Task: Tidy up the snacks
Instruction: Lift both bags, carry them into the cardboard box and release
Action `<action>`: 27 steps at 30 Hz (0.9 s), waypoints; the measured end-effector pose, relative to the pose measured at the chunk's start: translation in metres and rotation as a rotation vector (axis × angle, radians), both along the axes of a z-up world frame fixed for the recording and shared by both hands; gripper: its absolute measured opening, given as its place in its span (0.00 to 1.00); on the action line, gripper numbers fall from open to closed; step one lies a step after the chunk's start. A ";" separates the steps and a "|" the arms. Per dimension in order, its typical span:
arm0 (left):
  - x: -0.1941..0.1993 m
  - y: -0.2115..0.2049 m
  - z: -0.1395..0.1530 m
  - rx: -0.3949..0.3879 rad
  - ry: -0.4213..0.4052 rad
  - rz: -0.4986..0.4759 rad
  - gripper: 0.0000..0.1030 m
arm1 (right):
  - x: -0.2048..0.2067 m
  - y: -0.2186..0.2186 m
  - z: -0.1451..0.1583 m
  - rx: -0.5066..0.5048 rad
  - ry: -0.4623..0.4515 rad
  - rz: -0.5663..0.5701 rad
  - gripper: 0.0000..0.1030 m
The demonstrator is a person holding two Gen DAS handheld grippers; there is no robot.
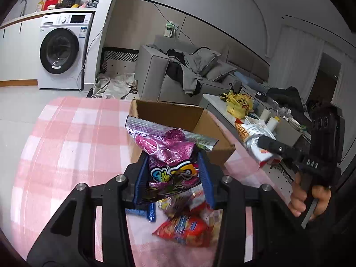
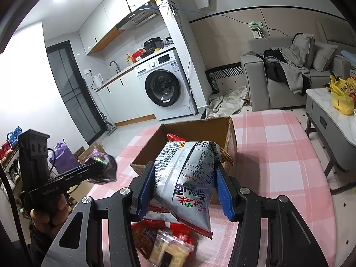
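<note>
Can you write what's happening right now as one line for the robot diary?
left claw: shut on purple candy bag | right claw: shut on white chip bag | both lifted near open cardboard box | loose snacks below

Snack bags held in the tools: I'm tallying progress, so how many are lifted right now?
2. A purple glittery snack bag sits in the left tool; a white printed chip bag sits in the right tool. More packets lie beneath.

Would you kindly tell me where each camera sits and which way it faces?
Left wrist: on the left tool, facing the cardboard box; it grips a purple snack bag; the right tool and hand show.
Right wrist: on the right tool, gripping a white chip bag; the left tool shows.
Shared: box, pink checked cloth, washing machine.
</note>
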State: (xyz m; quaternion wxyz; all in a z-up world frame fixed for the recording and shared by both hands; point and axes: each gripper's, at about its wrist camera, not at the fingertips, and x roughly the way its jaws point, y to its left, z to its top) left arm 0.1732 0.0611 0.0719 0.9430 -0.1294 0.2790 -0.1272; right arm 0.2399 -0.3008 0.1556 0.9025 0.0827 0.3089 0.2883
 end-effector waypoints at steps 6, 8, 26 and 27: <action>0.026 -0.020 0.015 0.029 -0.002 -0.019 0.38 | 0.013 0.005 0.007 0.019 0.003 -0.002 0.51; 0.036 -0.025 0.017 0.036 0.005 -0.019 0.38 | 0.017 0.006 0.008 0.028 0.004 -0.005 0.51; 0.115 -0.044 -0.001 0.092 0.047 0.017 0.38 | 0.073 0.047 -0.008 0.008 0.035 0.013 0.51; 0.118 -0.046 -0.003 0.094 0.053 0.019 0.38 | 0.076 0.050 -0.011 0.003 0.039 0.015 0.51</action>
